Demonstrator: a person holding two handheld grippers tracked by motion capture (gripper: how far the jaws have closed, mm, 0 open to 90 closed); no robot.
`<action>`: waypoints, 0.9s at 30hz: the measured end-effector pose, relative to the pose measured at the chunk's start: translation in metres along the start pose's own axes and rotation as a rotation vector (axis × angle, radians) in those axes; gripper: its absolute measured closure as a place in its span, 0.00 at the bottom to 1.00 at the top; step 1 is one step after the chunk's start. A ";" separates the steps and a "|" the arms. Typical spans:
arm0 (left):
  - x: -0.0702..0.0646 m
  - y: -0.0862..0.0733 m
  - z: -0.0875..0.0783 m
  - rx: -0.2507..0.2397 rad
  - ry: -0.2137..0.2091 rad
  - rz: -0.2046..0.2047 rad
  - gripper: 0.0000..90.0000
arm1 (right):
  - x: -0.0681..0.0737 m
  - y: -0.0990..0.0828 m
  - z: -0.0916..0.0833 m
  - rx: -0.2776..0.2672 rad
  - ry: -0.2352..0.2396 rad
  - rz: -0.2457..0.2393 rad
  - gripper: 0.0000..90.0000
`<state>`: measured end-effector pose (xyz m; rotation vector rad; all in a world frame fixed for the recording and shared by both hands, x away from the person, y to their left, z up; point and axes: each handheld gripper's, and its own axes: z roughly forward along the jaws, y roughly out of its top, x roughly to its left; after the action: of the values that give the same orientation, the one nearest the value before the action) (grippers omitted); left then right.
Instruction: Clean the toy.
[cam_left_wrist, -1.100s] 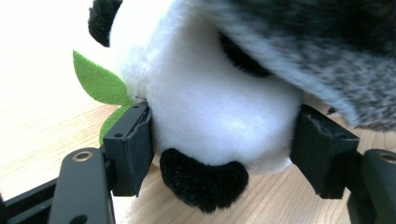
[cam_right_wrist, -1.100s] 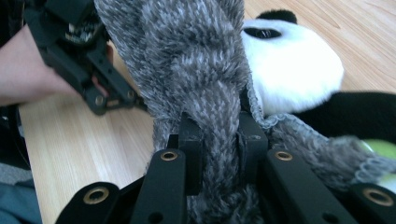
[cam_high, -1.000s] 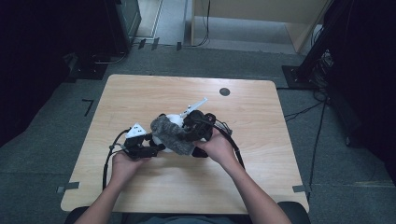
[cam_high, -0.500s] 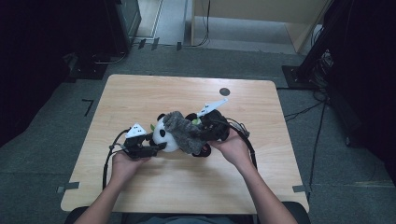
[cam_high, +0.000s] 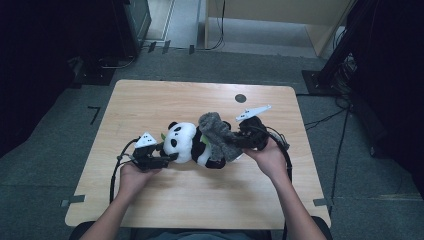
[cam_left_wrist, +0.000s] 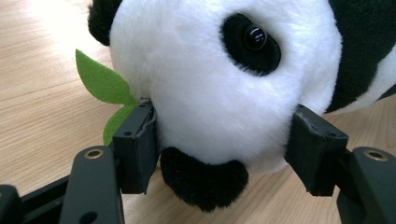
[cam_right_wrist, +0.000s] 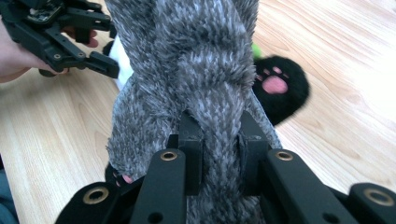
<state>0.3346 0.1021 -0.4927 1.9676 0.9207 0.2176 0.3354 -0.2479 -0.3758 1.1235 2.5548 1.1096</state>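
a wooden table (cam_high: 150, 100) seen from above, with rounded corners and bare wood along its left edge, far edge and near edge. toward the left, the left gripper (cam_high: 167, 158) lies low on the tabletop, its 2 jaws clamped on the white head of a plush panda (cam_high: 182, 142); in the left gripper view the pads press into both cheeks, and a green felt leaf (cam_left_wrist: 100, 84) pokes out beside the left pad. the jaws have just been closing a little on the head. the panda lies on its side at the table's middle, well clear of every edge. a grey fuzzy cloth (cam_high: 216, 134) drapes over its body. to the right, the right gripper (cam_high: 239, 142) has its 2 jaws pinched tight on a fold of that cloth, just beside the panda's black paw (cam_right_wrist: 279, 88). open wood lies beyond it up to the right edge, and a small dark round mark (cam_high: 240, 98) sits near the far edge.
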 end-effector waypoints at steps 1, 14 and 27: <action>0.000 0.000 0.000 0.000 -0.002 -0.002 0.37 | -0.001 -0.001 -0.002 -0.002 -0.005 0.006 0.85; -0.001 0.001 -0.001 0.006 0.004 -0.001 0.37 | 0.030 0.017 -0.017 -0.059 0.093 -0.021 0.85; -0.002 0.004 -0.001 0.020 0.005 -0.009 0.38 | 0.079 0.018 0.026 0.020 0.184 -0.083 0.85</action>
<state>0.3351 0.1005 -0.4885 1.9813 0.9383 0.2095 0.2995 -0.1707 -0.3697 0.9506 2.7280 1.2218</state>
